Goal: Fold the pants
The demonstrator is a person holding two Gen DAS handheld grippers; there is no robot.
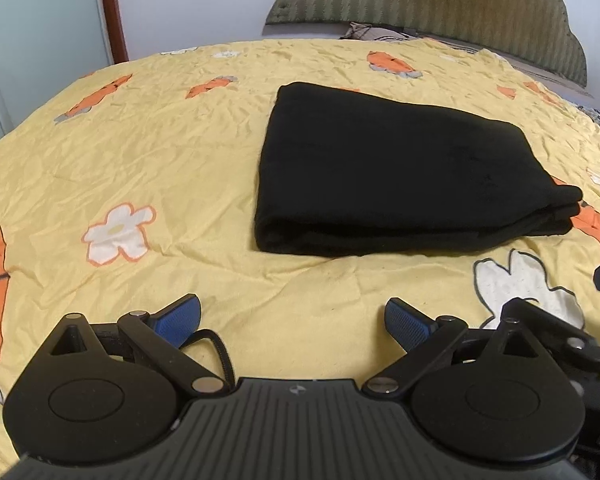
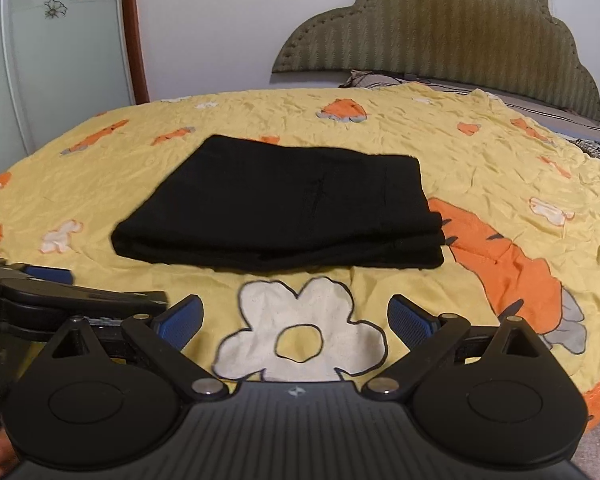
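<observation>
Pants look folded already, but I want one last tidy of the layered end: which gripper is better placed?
Probably right: the pants' layered end lies ahead of the open right gripper.

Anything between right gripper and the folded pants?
Only yellow bedsheet with a white flower print, right wrist view; right gripper open, short of the pants.

Your left wrist camera sits low over the near edge of the bed (image 1: 120,152), facing the far headboard (image 1: 440,0). Your right wrist camera looks the same way from just to its right. Both views share the folded pants (image 1: 400,176) (image 2: 284,208), mid-bed, near the lenses.
</observation>
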